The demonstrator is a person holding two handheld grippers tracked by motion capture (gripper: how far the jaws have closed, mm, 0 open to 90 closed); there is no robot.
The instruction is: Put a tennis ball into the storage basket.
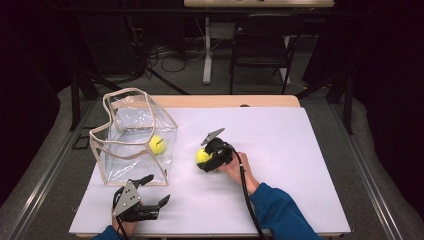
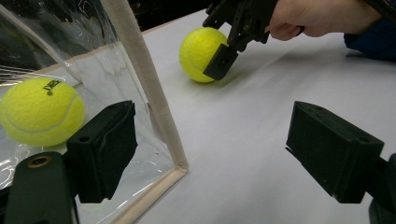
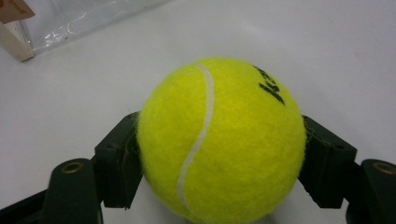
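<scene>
Right gripper view has the right tongs (image 3: 219, 163) pinching a tennis ball (image 3: 219, 140) on the white bench (image 1: 280, 150) — pickup step, I judge — next lifting it into the clear bag (image 1: 135, 135) holding another ball (image 1: 157, 144), while the left tongs (image 1: 152, 192) wait spread.

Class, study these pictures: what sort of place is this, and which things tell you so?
Probably a lab or workshop set up for recording. Black drapes surround a white-topped table, loose cables trail over the grey floor behind it, and a folding chair stands by another desk.
</scene>
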